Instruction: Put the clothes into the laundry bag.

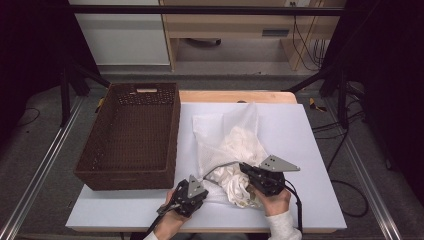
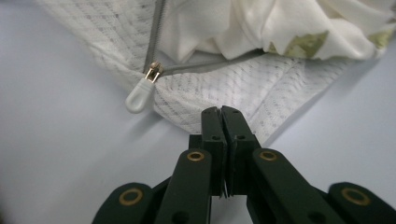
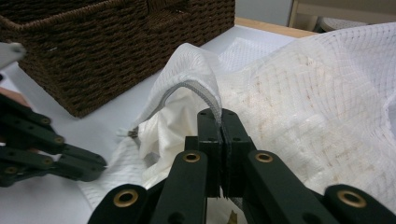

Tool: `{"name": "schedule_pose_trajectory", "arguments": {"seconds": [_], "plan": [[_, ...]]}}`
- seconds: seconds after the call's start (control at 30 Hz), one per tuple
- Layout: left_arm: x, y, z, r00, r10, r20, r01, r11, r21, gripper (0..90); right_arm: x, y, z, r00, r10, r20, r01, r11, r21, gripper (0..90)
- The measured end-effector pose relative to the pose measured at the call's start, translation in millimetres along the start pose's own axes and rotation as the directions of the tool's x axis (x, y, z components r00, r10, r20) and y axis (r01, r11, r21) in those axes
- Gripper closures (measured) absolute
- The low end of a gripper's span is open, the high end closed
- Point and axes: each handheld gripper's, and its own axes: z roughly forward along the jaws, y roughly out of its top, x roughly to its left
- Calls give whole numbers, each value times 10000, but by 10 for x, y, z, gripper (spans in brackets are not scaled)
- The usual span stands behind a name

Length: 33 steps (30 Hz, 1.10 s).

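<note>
A white mesh laundry bag (image 1: 225, 132) lies on the white table with its grey zipper open, and crumpled white cloth (image 1: 234, 181) bulges from the opening. My right gripper (image 1: 243, 168) is shut on the bag's upper zipper edge (image 3: 196, 91) and holds it raised in an arch. My left gripper (image 1: 204, 194) is shut at the bag's lower edge (image 2: 280, 88), apparently on the mesh, just right of the pale zipper pull (image 2: 139, 96). The cloth (image 2: 224, 28) shows behind the zipper. The left gripper (image 3: 99, 169) also appears low on the left in the right gripper view.
A brown wicker basket (image 1: 176, 131) stands on the table's left half, close to the bag. A strip of wooden table (image 1: 235, 96) shows at the back. Bare white surface (image 1: 305, 150) lies right of the bag and along the front edge.
</note>
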Motion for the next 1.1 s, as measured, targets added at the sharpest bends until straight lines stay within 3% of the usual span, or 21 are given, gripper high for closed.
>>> {"name": "schedule_pose_trajectory", "arguments": {"seconds": [0.1, 0.23, 0.37, 0.57, 0.67, 0.73, 0.87, 1.0, 1.1], "plan": [[6, -85, -174, 9999, -126, 117, 130, 9993, -353, 877, 5, -1, 3, 10000, -58, 22, 58, 10000, -1, 887], [-28, -164, -134, 10000, -14, 47, 15, 10000, -89, 876, 28, -6, 22, 10000, -82, -3, 82, 9999, 63, 875], [-10, -171, -106, 9999, -107, 87, 108, 9998, -192, 874, 39, 0, -11, 10000, -10, 80, 10, 10000, 0, 730], [1, -177, -93, 9997, -236, 72, 238, 9993, -302, 873, 70, 44, -223, 9999, 119, 47, -117, 9990, -429, 480], [15, -175, -95, 9993, -356, 76, 359, 9986, -401, 873, 155, 6, -358, 9999, 111, -94, -115, 9994, -330, 383], [26, -170, -106, 9990, -440, 113, 445, 9980, -450, 874, 222, -82, -395, 9999, 114, -98, -113, 9999, 85, 367], [26, -163, -116, 9990, -431, 117, 436, 9978, -496, 874, 291, -331, -304, 9993, 320, -198, -294, 9924, 1198, 410], [21, -162, -126, 9990, -427, 104, 432, 9978, -501, 876, 265, -404, -89, 9992, 406, 48, -408, 9856, 1640, 569], [23, -159, -148, 9992, -376, 101, 381, 9980, -498, 877, 310, -359, 60, 9992, -43, 397, -35, 9807, 1953, 719]]}}
